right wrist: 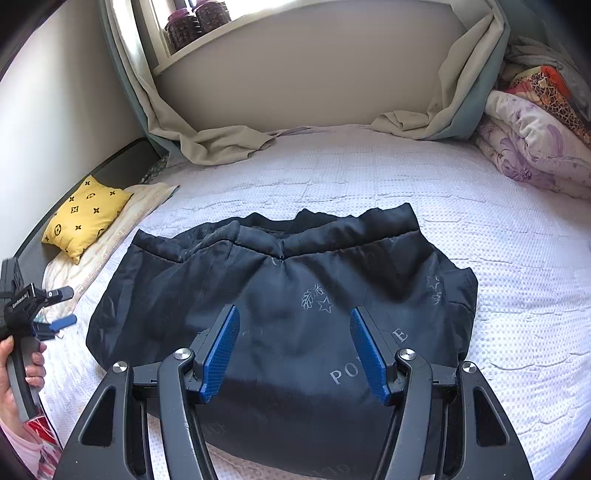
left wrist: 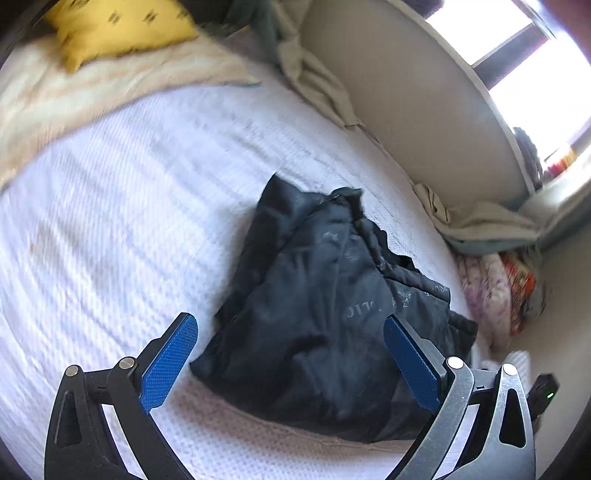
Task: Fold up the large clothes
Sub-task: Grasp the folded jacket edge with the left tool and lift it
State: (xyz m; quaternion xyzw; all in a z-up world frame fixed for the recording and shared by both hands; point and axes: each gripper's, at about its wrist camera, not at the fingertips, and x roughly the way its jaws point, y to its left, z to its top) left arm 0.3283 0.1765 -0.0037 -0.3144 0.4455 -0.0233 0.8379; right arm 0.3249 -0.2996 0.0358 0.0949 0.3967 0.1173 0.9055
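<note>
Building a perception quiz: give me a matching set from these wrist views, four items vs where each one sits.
Items:
1. dark jacket
2. yellow cushion
3. folded floral quilts
4. glass jars

Places:
A. on the window ledge
B. stacked at the bed's far right corner
C. middle of the white mattress, folded
D. on a beige blanket at the bed's left edge

Pairs: 1-C, 2-D, 3-B, 4-A
</note>
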